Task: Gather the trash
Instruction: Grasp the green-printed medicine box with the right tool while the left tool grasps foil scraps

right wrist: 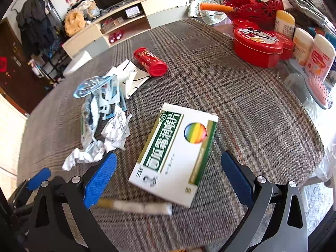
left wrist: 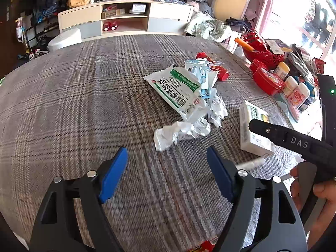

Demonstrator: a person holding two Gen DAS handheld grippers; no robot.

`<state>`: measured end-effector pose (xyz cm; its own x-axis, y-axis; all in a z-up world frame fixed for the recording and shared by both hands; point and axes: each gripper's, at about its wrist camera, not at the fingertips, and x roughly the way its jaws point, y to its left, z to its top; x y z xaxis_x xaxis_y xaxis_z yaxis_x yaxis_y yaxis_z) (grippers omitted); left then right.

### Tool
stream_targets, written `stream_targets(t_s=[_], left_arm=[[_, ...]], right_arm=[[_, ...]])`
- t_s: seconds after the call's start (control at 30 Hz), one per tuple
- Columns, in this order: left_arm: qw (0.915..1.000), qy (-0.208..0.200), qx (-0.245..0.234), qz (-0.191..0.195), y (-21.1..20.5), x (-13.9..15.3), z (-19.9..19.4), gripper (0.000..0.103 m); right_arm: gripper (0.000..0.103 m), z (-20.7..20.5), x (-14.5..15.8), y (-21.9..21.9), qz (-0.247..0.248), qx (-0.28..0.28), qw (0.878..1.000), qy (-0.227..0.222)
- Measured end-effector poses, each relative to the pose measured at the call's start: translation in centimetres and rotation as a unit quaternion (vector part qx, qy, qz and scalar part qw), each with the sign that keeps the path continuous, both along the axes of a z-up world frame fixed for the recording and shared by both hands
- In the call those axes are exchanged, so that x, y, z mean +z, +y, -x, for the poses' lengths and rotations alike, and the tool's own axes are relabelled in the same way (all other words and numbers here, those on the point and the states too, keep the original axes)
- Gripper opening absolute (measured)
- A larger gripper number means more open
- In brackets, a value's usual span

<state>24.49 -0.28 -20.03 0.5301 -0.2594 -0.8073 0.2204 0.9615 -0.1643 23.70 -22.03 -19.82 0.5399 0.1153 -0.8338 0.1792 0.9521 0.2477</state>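
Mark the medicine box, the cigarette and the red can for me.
medicine box (right wrist: 176, 153): right wrist view, middle of its printed top face.
cigarette (right wrist: 136, 206): right wrist view, middle of its white shaft.
red can (right wrist: 150, 62): right wrist view, on its side wall.

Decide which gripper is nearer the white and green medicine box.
Right. The right gripper is open around the medicine box; the left gripper, also open, is off to the box's left.

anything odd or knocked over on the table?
Yes. A red can lies on its side beside a heap of crumpled paper and torn wrappers mid-table. A white-and-green box lies flat and askew, with a cigarette loose next to it. Both grippers are open and empty.
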Motion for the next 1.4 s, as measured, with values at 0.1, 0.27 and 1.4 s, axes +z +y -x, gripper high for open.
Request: stream_targets(t_s=[0.1,0.27,1.4], left_arm=[[1.0,0.006,-0.004,0.003,-0.3,-0.8,-1.2,0.071],[0.9998,-0.001,-0.017,-0.001,-1.5,-1.3,-2.8,0.07],[0.9973,-0.038,-0.044,-0.044,-1.9,2.1,4.3,0.006]], right_arm=[[0.1,-0.6,-0.9,0.6,0.0,0.007,1.0,0.011],[0.089,-0.6,-1.8,1.2,0.044,0.018,0.999,0.012],[0.071,3.6,1.8,-4.8,-0.016,0.006,0.999,-0.028]])
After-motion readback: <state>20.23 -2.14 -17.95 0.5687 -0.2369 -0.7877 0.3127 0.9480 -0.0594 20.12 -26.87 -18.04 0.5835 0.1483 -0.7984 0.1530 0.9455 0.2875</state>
